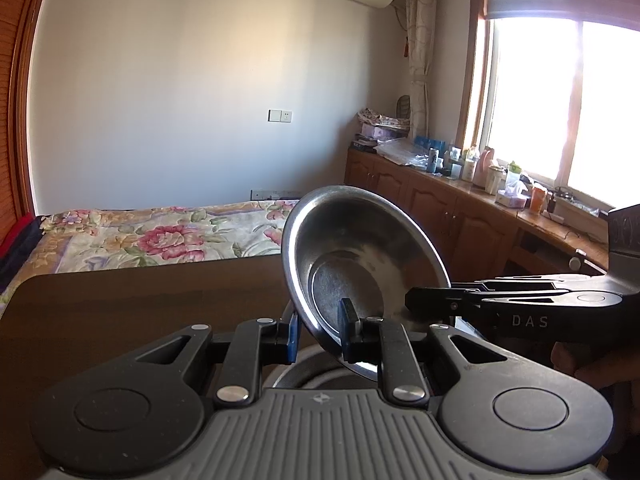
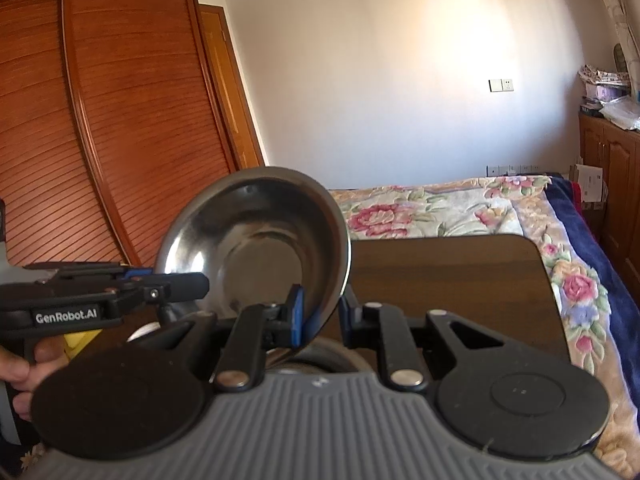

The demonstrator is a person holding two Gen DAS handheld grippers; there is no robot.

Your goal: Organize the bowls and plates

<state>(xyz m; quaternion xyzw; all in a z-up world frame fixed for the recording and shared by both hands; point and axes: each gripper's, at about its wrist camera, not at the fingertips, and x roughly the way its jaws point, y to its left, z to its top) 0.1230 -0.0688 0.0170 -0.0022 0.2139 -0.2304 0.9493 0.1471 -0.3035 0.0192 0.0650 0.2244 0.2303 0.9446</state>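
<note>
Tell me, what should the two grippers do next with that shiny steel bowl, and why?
Probably level it and lower it. The left gripper and right gripper are both shut on the rim of the steel bowl, holding it tilted in the air. A second metal dish seems to sit just beneath it on the dark table, so nesting it there looks natural.

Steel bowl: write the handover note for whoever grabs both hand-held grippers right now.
Left hand-held gripper: shut on the near rim of the steel bowl.
Right hand-held gripper: shut on what appears to be the same bowl's rim, at another spot.
Bowl: tilted, held in the air above the table, over a second steel dish that sits directly below.
Done: bowl is up in both grips.
Left: probably lower it into the dish below and release; no other dishes can be made out.
</note>
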